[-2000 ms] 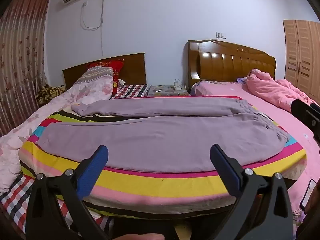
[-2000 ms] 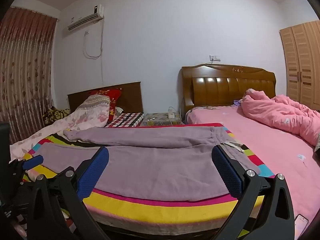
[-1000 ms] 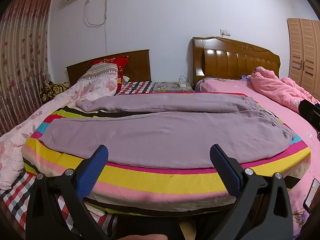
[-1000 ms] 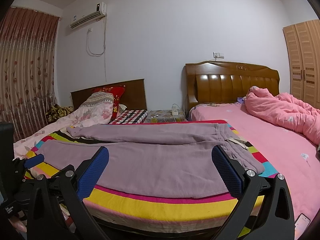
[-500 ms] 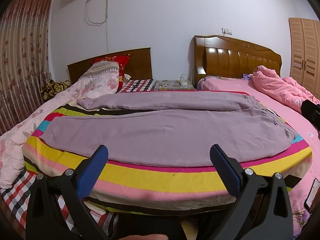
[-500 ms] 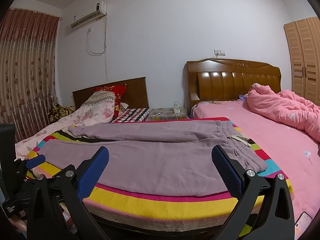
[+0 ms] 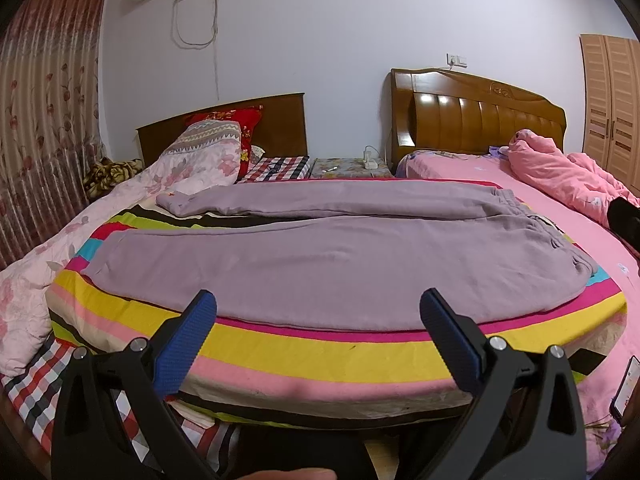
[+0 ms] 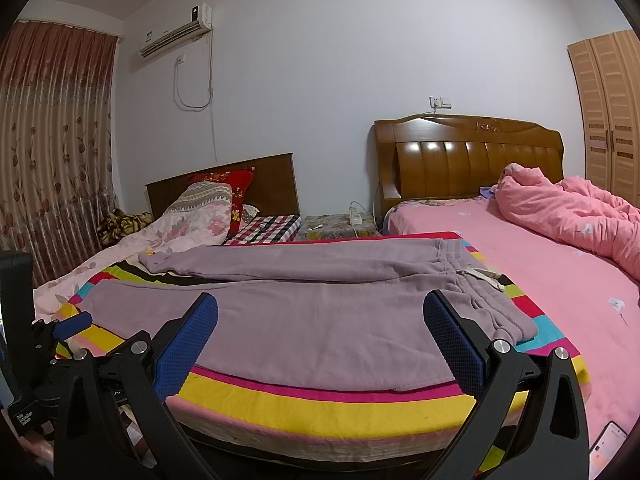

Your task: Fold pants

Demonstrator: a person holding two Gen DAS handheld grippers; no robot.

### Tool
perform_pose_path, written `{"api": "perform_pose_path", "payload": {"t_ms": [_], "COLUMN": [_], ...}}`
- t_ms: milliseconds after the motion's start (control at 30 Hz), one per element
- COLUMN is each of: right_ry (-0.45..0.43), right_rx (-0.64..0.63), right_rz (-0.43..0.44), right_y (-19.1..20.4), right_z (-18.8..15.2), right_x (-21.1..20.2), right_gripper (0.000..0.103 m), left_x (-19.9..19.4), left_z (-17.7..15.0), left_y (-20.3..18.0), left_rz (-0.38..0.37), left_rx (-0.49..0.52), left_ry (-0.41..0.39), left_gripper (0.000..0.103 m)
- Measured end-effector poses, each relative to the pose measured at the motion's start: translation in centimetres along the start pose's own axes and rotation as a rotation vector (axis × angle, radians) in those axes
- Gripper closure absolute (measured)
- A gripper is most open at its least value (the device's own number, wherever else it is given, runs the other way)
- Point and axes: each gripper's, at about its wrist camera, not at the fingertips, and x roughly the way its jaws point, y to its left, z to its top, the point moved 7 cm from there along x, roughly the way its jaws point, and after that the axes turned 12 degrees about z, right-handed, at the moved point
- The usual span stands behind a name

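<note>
Mauve sweatpants (image 7: 320, 256) (image 8: 312, 304) lie flat across a striped multicolour blanket (image 7: 320, 352) (image 8: 328, 400), waistband to the right, legs running left, the far leg apart from the near one. My left gripper (image 7: 318, 308) hovers open just short of the near hem edge, nothing between its blue pads. My right gripper (image 8: 320, 312) is also open, above the near leg toward the waistband (image 8: 480, 292), holding nothing. The left gripper's body (image 8: 36, 360) shows at the far left of the right wrist view.
A pink bed (image 8: 560, 280) with a rumpled pink duvet (image 8: 568, 204) lies to the right. Pillows (image 7: 208, 152) and a checked sheet sit at the back left. A nightstand (image 7: 348, 168) stands between wooden headboards. A phone (image 7: 626, 384) lies at the lower right. Curtains hang on the left.
Both grippers rose slightly and tilted, so the pants sit a little lower and fuller in view. Both stayed open; the pants have not moved.
</note>
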Motion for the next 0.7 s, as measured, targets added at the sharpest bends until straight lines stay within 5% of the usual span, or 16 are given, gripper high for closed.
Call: {"api": "perform_pose_path", "payload": {"t_ms": [700], "right_ry": [0.016], "right_rx": [0.015], "right_rz": [0.004], "right_y": [-0.55], "right_z": [-0.61], "right_x": [0.24], "right_gripper": [0.004], "left_x": [0.69], "left_z": [-0.72], "left_y": [0.48], "left_rz": [0.014], "left_rx": [-0.005], "left_ry": [0.03], "left_gripper": [0.001]}}
